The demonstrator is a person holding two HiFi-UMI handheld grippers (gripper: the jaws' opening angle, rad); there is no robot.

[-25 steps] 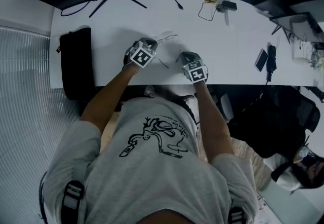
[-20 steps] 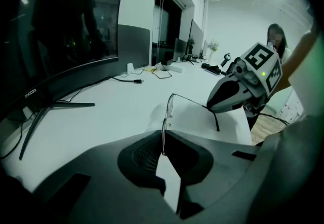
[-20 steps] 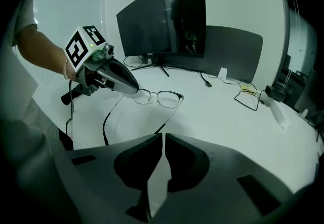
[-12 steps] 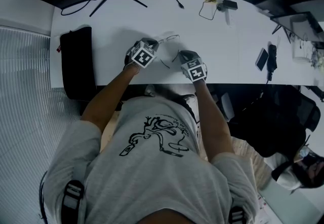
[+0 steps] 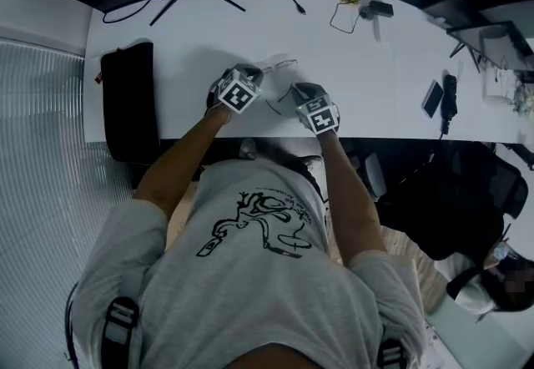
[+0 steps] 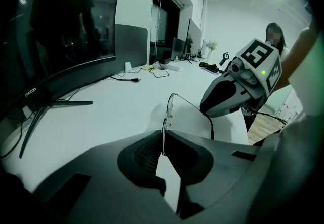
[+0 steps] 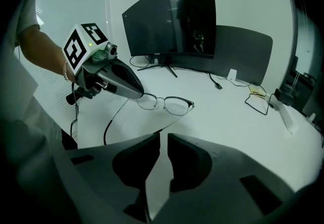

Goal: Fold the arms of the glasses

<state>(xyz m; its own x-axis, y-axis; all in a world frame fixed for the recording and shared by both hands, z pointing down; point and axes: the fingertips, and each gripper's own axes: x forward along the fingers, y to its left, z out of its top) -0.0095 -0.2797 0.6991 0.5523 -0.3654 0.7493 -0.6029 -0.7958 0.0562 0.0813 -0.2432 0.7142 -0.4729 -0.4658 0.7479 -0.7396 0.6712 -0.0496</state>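
The glasses point(image 7: 172, 104) are a thin metal wire frame with clear, rounded-rectangular lenses and slim straight arms that end in dark curved tips. They sit in front of the curved monitor point(image 7: 172, 20), out past its splayed stand legs and nearer the person's edge of the smooth white surface point(image 5: 375, 83). Both arms stand unfolded from the frame.

The left gripper point(image 6: 163, 139) has its dark, ribbed pads clamped on the wire rim of one lens at the frame's end and holds the glasses edge-on, with a soft shadow under them on the surface.

The right gripper point(image 7: 163, 137) is on the side of the glasses away from the monitor. Its jaws have just been opening, and a narrow slit shows between the two matte, rounded pads. The near arm runs down from its hinge to the tip of one jaw and is not pinched between the pads.
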